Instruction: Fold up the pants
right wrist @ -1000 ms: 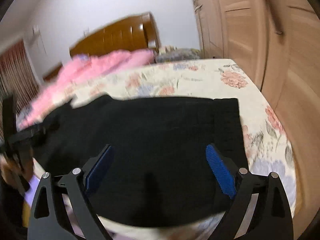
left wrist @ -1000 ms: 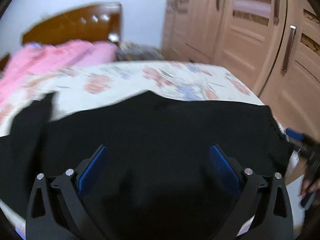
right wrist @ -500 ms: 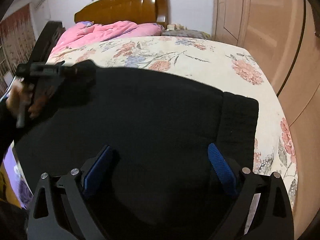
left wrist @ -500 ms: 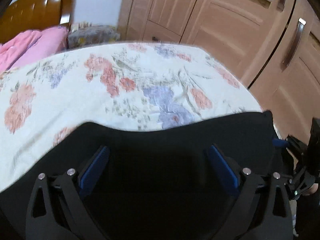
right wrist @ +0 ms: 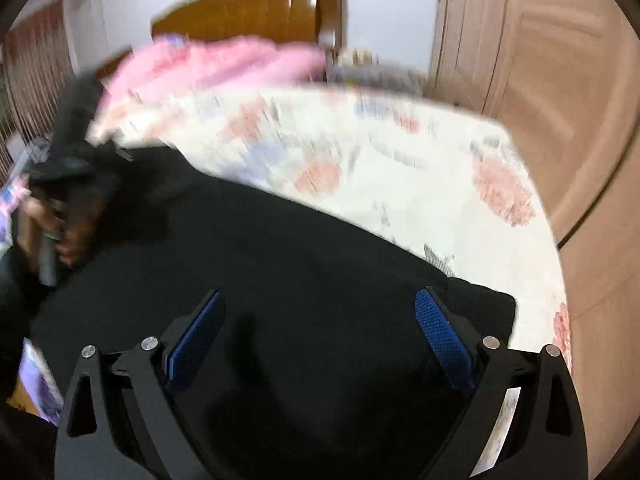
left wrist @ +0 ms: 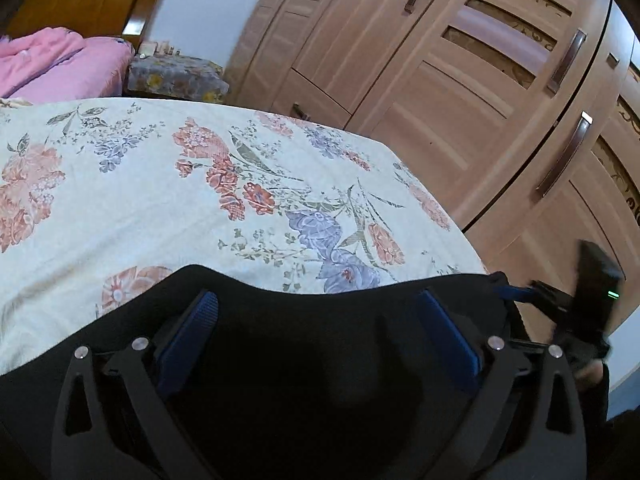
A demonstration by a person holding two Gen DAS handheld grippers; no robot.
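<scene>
Black pants (left wrist: 320, 360) on bed (left wrist: 160, 184), flat for folding. Left gripper (left wrist: 318, 320) and right gripper (right wrist: 320, 320): fingers spread, empty, above cloth.

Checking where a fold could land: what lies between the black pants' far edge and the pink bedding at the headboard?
Only bare floral bedsheet separates the black pants from the pink bedding; the left wrist view shows it clearly, the right one is blurred.

floral bedsheet (left wrist: 200, 184) | pink quilt (left wrist: 60, 64) | wooden wardrobe (left wrist: 460, 92) | headboard (right wrist: 256, 16)
</scene>
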